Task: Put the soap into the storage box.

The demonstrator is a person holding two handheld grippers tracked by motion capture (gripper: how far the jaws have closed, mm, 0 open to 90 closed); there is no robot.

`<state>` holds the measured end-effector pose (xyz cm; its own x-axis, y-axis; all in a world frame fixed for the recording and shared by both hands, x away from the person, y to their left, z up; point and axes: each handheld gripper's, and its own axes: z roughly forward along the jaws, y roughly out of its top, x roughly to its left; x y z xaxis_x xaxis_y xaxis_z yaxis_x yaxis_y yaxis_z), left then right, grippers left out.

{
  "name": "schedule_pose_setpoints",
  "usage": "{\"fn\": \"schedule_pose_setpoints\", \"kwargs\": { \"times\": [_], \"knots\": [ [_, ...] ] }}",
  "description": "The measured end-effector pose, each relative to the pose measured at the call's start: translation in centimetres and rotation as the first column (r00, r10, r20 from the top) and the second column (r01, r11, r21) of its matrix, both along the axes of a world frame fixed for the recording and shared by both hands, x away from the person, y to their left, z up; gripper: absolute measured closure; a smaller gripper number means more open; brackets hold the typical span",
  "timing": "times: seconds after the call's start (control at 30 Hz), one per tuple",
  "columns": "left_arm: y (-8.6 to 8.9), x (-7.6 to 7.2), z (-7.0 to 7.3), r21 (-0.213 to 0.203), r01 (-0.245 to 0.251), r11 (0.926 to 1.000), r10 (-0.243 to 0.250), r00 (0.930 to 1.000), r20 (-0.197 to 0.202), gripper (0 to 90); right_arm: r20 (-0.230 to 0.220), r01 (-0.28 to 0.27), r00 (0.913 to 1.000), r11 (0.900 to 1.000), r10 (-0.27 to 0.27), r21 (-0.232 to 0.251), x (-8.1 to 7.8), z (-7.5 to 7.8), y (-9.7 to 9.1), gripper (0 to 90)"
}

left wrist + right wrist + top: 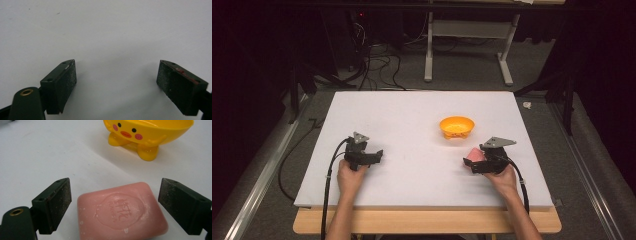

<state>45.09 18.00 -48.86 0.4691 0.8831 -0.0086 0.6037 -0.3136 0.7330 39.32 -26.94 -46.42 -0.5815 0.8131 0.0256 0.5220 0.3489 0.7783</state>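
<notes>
A pink bar of soap (120, 212) with a stamped oval lies flat on the white table, between the jaws of my right gripper (113, 205). The jaws stand apart on either side of the bar with gaps showing, so the gripper is open. In the high view the soap (475, 154) shows at the tip of the right gripper (473, 161). A yellow duck-faced soap dish (147, 132) stands just beyond the bar, also seen as the dish (456, 126) right of the table's middle. My left gripper (116, 75) is open over bare table, at the left gripper (377, 156) position.
The white table top (412, 120) lies on a wooden bench edge (427, 221). Beyond its far edge are a grey floor, cables (377, 70) and a white metal frame (467, 45). Dark curtains flank both sides.
</notes>
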Motion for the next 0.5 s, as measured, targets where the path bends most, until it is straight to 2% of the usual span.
{"fn": "schedule_pose_setpoints", "kwargs": {
  "times": [0.2,0.4,0.5],
  "knots": [
    [0.0,0.0,0.0,0.0,0.0,1.0,0.0,1.0,0.0,16.7,-0.002,0.001,1.0,0.9999,-0.001,-0.013,0.09,-0.27,0.17,11.7],
    [0.0,0.0,0.0,0.0,0.0,1.0,0.0,1.0,0.0,16.7,-0.011,-0.008,0.9999,0.9985,0.007,-0.053,0.36,-0.86,0.36,11.1],
    [0.0,0.0,0.0,0.0,0.0,1.0,0.0,1.0,0.0,16.7,-0.014,-0.007,0.9999,0.9987,0.006,-0.051,0.33,-0.88,0.34,11.1]
  ]
}}
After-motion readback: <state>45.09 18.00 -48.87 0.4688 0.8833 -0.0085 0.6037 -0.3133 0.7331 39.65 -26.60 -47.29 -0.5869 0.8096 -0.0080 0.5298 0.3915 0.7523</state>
